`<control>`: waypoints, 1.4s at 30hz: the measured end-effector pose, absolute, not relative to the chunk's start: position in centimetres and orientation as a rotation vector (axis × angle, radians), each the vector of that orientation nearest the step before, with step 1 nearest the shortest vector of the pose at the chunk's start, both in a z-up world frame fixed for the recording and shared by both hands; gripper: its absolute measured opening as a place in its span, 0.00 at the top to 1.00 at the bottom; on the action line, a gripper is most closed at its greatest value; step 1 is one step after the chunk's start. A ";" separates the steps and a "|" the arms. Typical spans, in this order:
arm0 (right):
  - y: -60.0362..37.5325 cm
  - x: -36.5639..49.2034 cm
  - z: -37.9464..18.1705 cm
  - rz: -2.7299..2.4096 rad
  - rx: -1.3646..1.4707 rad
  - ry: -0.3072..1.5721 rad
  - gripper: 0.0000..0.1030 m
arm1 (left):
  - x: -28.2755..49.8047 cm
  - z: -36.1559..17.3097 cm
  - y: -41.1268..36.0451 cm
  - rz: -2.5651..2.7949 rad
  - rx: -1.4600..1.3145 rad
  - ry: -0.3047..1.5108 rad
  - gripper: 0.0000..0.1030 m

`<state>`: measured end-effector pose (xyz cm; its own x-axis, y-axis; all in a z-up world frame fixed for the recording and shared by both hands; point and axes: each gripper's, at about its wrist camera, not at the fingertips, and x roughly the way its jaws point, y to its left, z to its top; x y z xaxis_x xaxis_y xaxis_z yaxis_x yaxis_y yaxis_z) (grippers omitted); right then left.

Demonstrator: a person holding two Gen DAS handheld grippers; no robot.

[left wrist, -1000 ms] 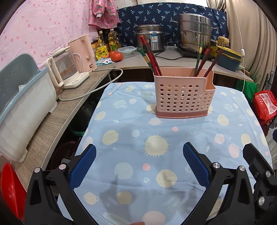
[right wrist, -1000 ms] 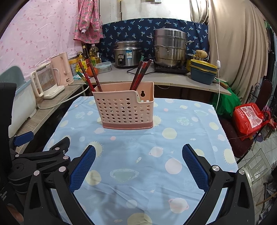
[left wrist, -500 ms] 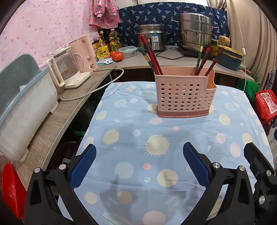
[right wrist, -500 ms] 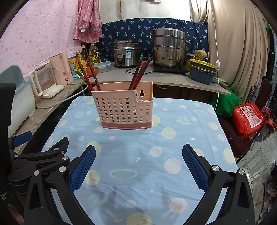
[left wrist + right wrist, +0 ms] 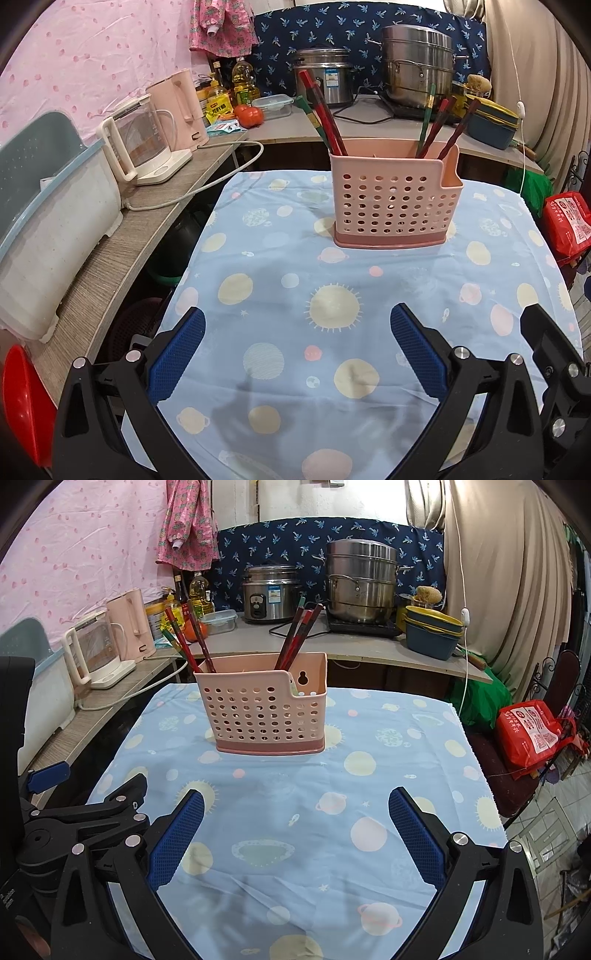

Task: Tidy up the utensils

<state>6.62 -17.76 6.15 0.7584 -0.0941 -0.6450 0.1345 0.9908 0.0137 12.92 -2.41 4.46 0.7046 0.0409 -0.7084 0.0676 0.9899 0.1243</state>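
Observation:
A pink perforated utensil holder (image 5: 393, 199) stands upright on the blue patterned tablecloth (image 5: 332, 332); it also shows in the right wrist view (image 5: 264, 709). Red and green chopsticks (image 5: 321, 110) lean out of its left compartment and others (image 5: 441, 123) out of its right compartment. My left gripper (image 5: 297, 350) is open and empty, low over the cloth in front of the holder. My right gripper (image 5: 295, 830) is open and empty too, beside the left one, whose black frame (image 5: 85, 823) shows at lower left.
A wooden counter on the left carries a white bin (image 5: 51, 243), a glass kettle (image 5: 140, 147) with its cord, and a pink kettle (image 5: 181, 110). The back counter holds a rice cooker (image 5: 271, 592), a steel steamer (image 5: 362, 581) and stacked bowls (image 5: 432, 635). A red bag (image 5: 528, 731) lies right of the table.
Both grippers have stayed open and empty. The views shifted slightly; the holder sits a little farther right in the left wrist view.

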 end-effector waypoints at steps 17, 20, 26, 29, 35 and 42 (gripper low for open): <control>-17.9 6.6 5.8 -0.124 0.059 0.704 0.06 | 13.0 4.7 -2.4 0.000 0.137 0.782 0.07; -18.0 6.7 5.8 -0.124 0.056 0.705 0.06 | 13.1 4.7 -2.4 -0.001 0.139 0.783 0.07; -18.1 6.8 5.7 -0.126 0.055 0.706 0.06 | 13.1 4.7 -2.5 0.002 0.146 0.785 0.07; -18.1 6.8 5.7 -0.127 0.055 0.706 0.06 | 13.2 4.7 -2.6 0.003 0.147 0.784 0.07; -18.2 6.8 5.7 -0.126 0.056 0.706 0.06 | 13.3 4.7 -2.6 0.005 0.151 0.782 0.07; -18.5 7.0 5.6 -0.131 0.056 0.706 0.06 | 13.5 4.6 -2.6 0.014 0.145 0.779 0.07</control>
